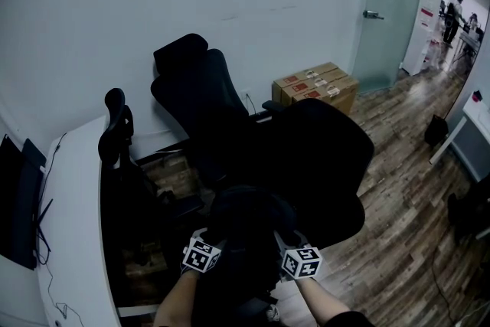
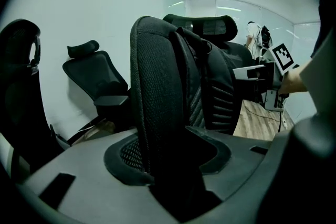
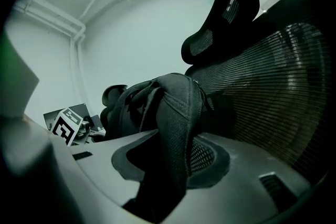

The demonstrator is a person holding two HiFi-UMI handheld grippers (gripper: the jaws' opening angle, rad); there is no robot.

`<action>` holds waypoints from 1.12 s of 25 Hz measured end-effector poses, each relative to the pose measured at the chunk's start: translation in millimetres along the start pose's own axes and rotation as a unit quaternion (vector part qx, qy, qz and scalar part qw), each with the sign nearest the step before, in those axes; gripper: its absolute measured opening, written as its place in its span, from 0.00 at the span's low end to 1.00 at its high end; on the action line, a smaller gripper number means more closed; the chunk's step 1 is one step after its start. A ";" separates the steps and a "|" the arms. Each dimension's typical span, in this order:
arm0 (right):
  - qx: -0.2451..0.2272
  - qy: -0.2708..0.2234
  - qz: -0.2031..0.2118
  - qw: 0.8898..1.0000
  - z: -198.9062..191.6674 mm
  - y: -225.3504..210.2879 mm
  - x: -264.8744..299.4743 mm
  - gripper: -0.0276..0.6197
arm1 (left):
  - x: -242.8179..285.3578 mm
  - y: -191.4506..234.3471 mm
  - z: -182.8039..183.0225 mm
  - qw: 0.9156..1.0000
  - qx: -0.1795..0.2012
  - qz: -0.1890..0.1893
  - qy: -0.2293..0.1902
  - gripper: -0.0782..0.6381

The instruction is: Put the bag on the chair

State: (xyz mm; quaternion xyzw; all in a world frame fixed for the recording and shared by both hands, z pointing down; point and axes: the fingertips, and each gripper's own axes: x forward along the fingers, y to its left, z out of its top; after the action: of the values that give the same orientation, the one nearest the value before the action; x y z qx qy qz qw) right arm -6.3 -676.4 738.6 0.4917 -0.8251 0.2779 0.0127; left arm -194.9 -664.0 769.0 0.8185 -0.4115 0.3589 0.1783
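**Task item.** The bag point(image 1: 249, 237), black, is found low in the head view, directly in front of the near chair point(image 1: 329, 157) and between the two tools. Whether its base rests on the seat cannot be told, because the area beneath it is dark. In the right gripper view the chair's mesh back is seen close behind the bag, with the headrest above it.

**Left tool** point(image 1: 211, 243). A mesh-faced strap point(image 2: 157, 86) of the bag stands upright in the gap between the jaws. The jaws are set partly apart. Dark space is visible beside the strap, and the pads are not seen pressing on it.

**Right tool** point(image 1: 288, 243). A second strap point(image 3: 176, 123) is draped down through the jaws and fills the gap between them. It is held there in a moderately wide grip.

**Position of tools.** Both are held near each other at the bag's upper part, one on each side. Each tool's marker cube is seen in the other tool's view.

**Surroundings.**
- A second chair point(image 1: 195, 88) stands against the wall.
- A third chair point(image 1: 115, 126) stands beside the white tabletop point(image 1: 73, 226) at the left.
- A dark monitor point(image 1: 19, 195) is seen at the tabletop's far edge.
- Cardboard boxes point(image 1: 318, 84) lie on the wooden floor point(image 1: 398, 241) by the wall, near a glass door point(image 1: 387, 4).
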 end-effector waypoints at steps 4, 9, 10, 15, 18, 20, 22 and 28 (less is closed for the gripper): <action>0.008 0.008 -0.017 1.000 -3.0 -8.8 9.1 0.26 | 12.0 11.2 -0.4 1.000 -0.005 0.003 0.010 0.41; 0.021 0.033 -0.046 0.998 -11.4 -23.1 19.1 0.32 | 24.7 27.3 -1.8 0.999 -0.019 0.026 0.013 0.46; 0.021 0.034 -0.046 0.998 -12.6 -23.4 20.6 0.32 | 25.8 29.9 -2.5 0.999 -0.023 0.031 0.015 0.46; 0.015 0.039 -0.054 0.998 -15.1 -25.3 25.7 0.32 | 27.5 43.3 -6.6 0.997 -0.039 0.057 0.018 0.50; 0.022 0.052 -0.053 0.997 -21.9 -26.3 22.5 0.33 | 27.2 52.1 -13.5 0.995 -0.060 0.079 0.021 0.54; 0.028 0.062 -0.042 0.997 -28.6 -22.4 20.0 0.33 | 26.8 54.9 -18.2 0.994 -0.070 0.079 0.030 0.57; 0.028 0.066 -0.036 0.997 -31.5 -18.8 18.4 0.33 | 26.5 53.6 -20.9 0.994 -0.077 0.069 0.043 0.60; 0.027 0.069 -0.030 0.997 -35.8 -10.3 13.8 0.33 | 28.5 37.5 -31.8 0.994 -0.090 0.048 0.047 0.60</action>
State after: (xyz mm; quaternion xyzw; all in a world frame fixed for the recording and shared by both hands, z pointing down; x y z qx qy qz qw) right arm -14.0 -674.4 777.5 0.4958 -0.7996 0.3326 0.0649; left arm -227.4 -683.3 811.4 0.7607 -0.4723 0.3668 0.2525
